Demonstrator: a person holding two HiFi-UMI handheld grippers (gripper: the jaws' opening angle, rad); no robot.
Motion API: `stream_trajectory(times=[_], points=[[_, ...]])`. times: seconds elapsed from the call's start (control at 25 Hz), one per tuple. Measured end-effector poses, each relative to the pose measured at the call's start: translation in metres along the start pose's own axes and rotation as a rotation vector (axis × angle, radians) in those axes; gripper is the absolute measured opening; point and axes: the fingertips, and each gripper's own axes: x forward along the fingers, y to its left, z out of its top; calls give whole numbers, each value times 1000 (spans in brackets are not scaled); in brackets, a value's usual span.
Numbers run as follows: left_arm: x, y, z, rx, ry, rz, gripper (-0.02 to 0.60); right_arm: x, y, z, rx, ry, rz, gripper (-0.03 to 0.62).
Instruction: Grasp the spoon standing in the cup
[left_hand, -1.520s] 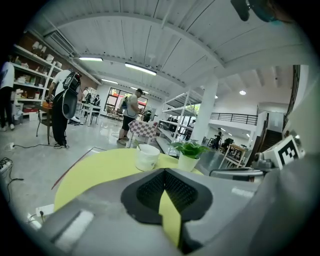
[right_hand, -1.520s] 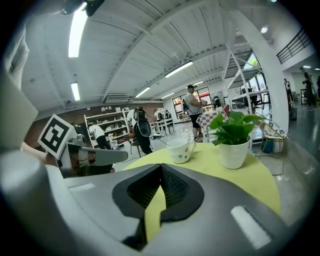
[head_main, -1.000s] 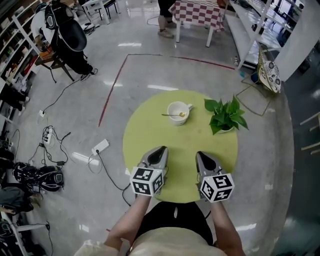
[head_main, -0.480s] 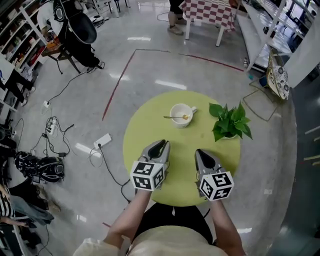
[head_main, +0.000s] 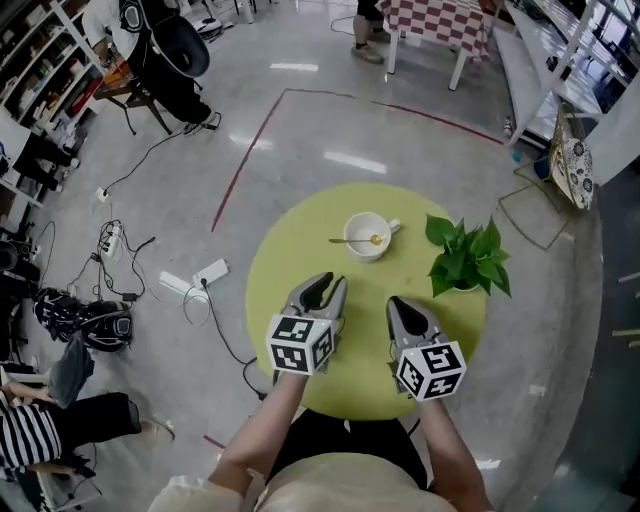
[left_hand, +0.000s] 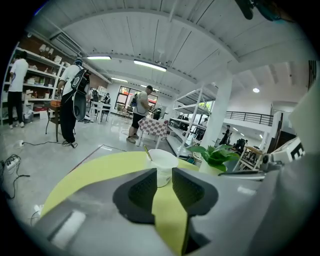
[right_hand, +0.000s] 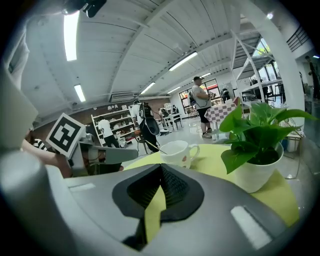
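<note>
Firstly, table (head_main: 290, 250): round, yellow-green top; it carries the cup on the half far from the person.
Potted plant (head_main: 468, 262): green leaves in a white pot; stands to the right of the cup, near it but not touching.
Left gripper (head_main: 320, 287): held over the table on the person's side of the cup, well apart from it. Jaws are opening, with a clear gap between the pads and nothing between them. The cup shows beyond that gap in the left gripper view.
Right gripper (head_main: 400, 305): held on the person's side of the cup and slightly to its right, well apart from it. Jaw tips are closed together, holding nothing.
Cup (head_main: 368, 236): white, upright, its handle turned toward the plant; no gripper touches it.
Spoon (head_main: 352, 240): slim, with its bowl inside the cup. The handle leans over the cup's left rim and sticks out past it; no gripper touches it.
</note>
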Motion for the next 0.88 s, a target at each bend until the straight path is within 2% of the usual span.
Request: stream_trajectory(times=[0.88], points=[[56, 30, 8, -77, 28, 57, 137, 41, -19, -10, 30, 66, 38, 3]])
